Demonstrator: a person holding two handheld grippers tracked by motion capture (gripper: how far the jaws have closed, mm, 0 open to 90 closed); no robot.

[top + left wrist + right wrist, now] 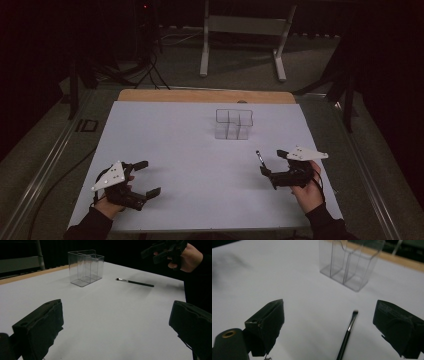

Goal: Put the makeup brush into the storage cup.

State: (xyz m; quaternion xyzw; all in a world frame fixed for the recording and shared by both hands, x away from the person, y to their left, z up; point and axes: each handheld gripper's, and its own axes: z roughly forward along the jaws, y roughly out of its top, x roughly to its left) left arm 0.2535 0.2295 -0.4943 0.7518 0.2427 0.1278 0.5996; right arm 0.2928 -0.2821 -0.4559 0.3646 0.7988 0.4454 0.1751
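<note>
Fingers of the right gripper (pixel 329 325) stand open around the brush (pixel 347 336), ready to grab it; left gripper (pixel 112 327) waits open.

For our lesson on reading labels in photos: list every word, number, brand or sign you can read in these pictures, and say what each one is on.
No text can be read anywhere.
Right claw: faint raised lettering on its right jaw, too small and blurred to read.
Brush: no marking visible on its handle.
Clear box: no label.
White table top: no printing.
Left claw: no lettering visible.
</note>
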